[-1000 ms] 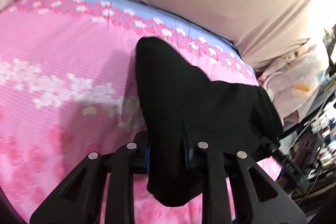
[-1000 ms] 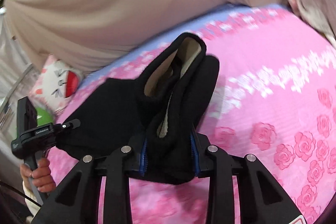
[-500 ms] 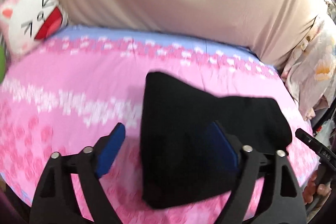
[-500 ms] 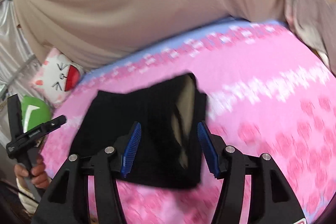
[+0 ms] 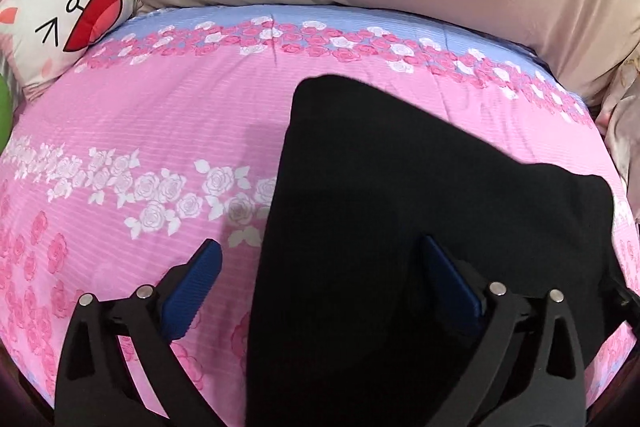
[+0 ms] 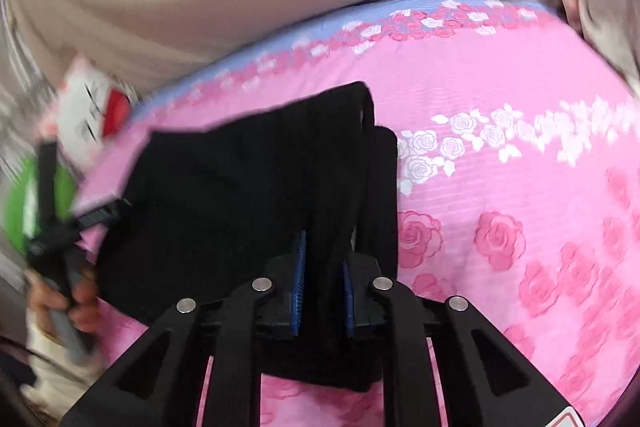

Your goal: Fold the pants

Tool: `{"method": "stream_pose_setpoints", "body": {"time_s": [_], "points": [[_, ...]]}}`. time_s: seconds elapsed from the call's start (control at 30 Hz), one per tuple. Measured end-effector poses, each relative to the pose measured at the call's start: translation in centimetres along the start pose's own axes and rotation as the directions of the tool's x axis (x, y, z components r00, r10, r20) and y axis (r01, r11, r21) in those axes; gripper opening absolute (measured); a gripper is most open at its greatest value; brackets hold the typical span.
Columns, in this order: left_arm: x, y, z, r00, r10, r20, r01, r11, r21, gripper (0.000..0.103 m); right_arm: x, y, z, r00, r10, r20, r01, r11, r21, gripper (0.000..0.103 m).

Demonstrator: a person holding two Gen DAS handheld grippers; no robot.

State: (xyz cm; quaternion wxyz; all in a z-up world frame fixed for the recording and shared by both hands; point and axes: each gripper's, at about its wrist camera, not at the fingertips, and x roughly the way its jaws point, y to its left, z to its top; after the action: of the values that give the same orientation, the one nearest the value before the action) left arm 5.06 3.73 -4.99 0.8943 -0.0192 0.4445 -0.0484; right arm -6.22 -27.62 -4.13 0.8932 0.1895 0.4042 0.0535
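**Pants folded on the bed, one edge caught**

Pants (image 5: 400,227), black and folded into a compact stack, lie on the near part of my pink rose bedspread (image 5: 160,115), a cat-face cushion (image 5: 68,15) at the far left. My left gripper (image 5: 316,291) is opening, its jaws spread wide over the cloth's left edge, pads clear of it. My right gripper (image 6: 322,291) is closing, its blue pads pinching a ridge of fabric at the stack's near right side. The risk, as I judge it: lifting or pulling with that pinch could drag the top layer and undo the fold, since the left side is held by nothing.
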Motion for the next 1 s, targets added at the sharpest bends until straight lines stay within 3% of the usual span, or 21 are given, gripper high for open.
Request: {"method": "stream_pose_setpoints", "body": {"time_s": [0.1, 0.17, 0.2, 0.23, 0.33, 0.37, 0.5, 0.53, 0.63, 0.73, 0.87, 0.9, 0.93, 0.97, 1.0], "points": [[-2.1, 0.4, 0.2, 0.995, 0.078, 0.067, -0.080, 0.997, 0.024, 0.097, -3.6, -0.5, 1.2, 0.994, 0.012, 0.109, -0.013, 1.000, 0.009, 0.020], [-2.7, 0.5, 0.3, 0.989, 0.127, 0.079, -0.129, 0.991, 0.026, 0.096, -4.8, -1.6, 1.7, 0.989, -0.055, 0.140, 0.055, 0.998, 0.005, 0.021], [-3.3, 0.6, 0.3, 0.990, 0.116, 0.080, -0.117, 0.993, 0.018, 0.096, -4.8, -2.1, 1.8, 0.987, -0.091, 0.135, 0.091, 0.996, 0.004, 0.023], [-4.5, 0.3, 0.1, 0.994, 0.057, 0.089, -0.059, 0.998, 0.017, 0.096, -4.5, -2.5, 1.6, 0.988, -0.096, 0.118, 0.096, 0.995, 0.009, 0.023], [-7.5, -2.1, -0.5, 0.992, -0.059, 0.111, 0.051, 0.996, 0.074, 0.097, -4.0, -2.6, 0.5, 0.997, 0.030, 0.065, -0.033, 0.998, 0.054, 0.031], [-8.2, -3.4, -0.9, 0.990, -0.088, 0.111, 0.075, 0.991, 0.113, 0.098, -4.0, -2.1, -0.1, 0.995, 0.072, 0.063, -0.075, 0.996, 0.042, 0.033], [-9.3, -9.2, -2.8, 0.981, -0.179, 0.081, 0.151, 0.949, 0.275, 0.098, -4.3, 0.1, -1.7, 0.992, 0.115, 0.056, -0.114, 0.993, -0.015, 0.035], [-9.2, -10.4, -3.3, 0.978, -0.201, 0.062, 0.173, 0.937, 0.304, 0.098, -4.2, 0.3, -1.9, 0.991, 0.125, 0.053, -0.124, 0.992, -0.026, 0.033], [-8.6, -13.6, -4.8, 0.972, -0.233, 0.015, 0.210, 0.901, 0.380, 0.098, -3.4, 0.9, -1.9, 0.997, 0.070, 0.039, -0.067, 0.995, -0.077, 0.010], [-7.9, -16.5, -6.3, 0.970, -0.241, -0.019, 0.223, 0.864, 0.452, 0.098, -3.8, 0.3, -1.2, 0.987, 0.155, 0.044, -0.152, 0.987, -0.053, 0.007], [-6.6, -19.1, -6.6, 0.971, -0.235, -0.034, 0.223, 0.852, 0.474, 0.096, -4.9, 0.9, 0.4, 0.956, 0.282, 0.080, -0.277, 0.959, -0.064, 0.007], [-6.3, -19.4, -6.4, 0.968, -0.248, -0.040, 0.238, 0.853, 0.465, 0.089, -5.0, 1.0, 0.7, 0.947, 0.312, 0.082, -0.307, 0.949, -0.068, 0.007], [-6.0, -19.3, -5.9, 0.964, -0.260, -0.061, 0.260, 0.861, 0.437, 0.059, -5.0, 1.3, 1.0, 0.940, 0.333, 0.082, -0.327, 0.942, -0.075, 0.007], [-5.8, -19.2, -5.3, 0.954, -0.285, -0.090, 0.297, 0.866, 0.403, 0.040, -5.0, 1.5, 1.3, 0.940, 0.333, 0.077, -0.326, 0.941, -0.091, 0.010], [-5.6, -18.7, -4.7, 0.942, -0.318, -0.109, 0.336, 0.868, 0.366, 0.035, -5.0, 1.5, 1.3, 0.948, 0.308, 0.079, -0.299, 0.949, -0.102, 0.011]]}}
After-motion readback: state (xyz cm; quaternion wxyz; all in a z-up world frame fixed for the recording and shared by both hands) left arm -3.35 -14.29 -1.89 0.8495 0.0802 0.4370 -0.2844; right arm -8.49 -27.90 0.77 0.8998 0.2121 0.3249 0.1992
